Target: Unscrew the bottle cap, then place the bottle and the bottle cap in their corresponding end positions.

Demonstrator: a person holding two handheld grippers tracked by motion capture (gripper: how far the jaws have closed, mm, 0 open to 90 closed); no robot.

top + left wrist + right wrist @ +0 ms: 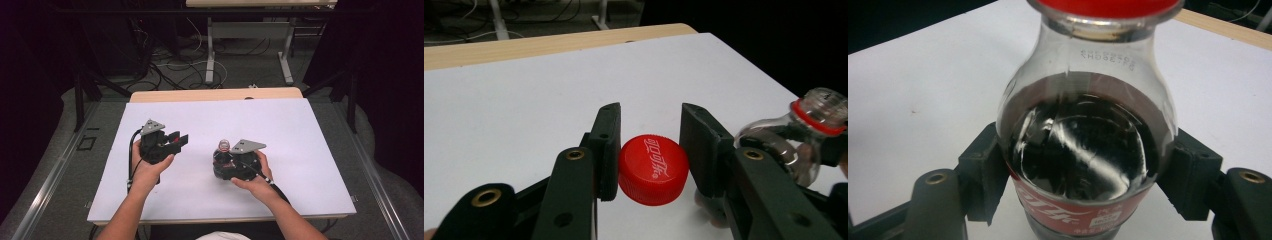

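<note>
A red bottle cap (pixel 653 169) with white lettering sits between the jaws of my left gripper (pixel 650 125), which is shut on it just above the white tabletop. In the high view that gripper (pixel 179 138) is left of centre, pointing right. My right gripper (pixel 1087 165) is shut on a clear cola bottle (pixel 1083 145) holding dark drink, gripping it at the shoulder above the red label. The bottle (pixel 223 152) stands right of centre, uncapped, with a red ring round its open neck (pixel 821 107). Cap and bottle are a short way apart.
A white board (pixel 300 130) covers the table, with a wooden edge (pixel 215 94) at the back. Beyond it lie floor cables (pixel 170 70) and the legs of another table (pixel 210 55). Dark curtains close off both sides.
</note>
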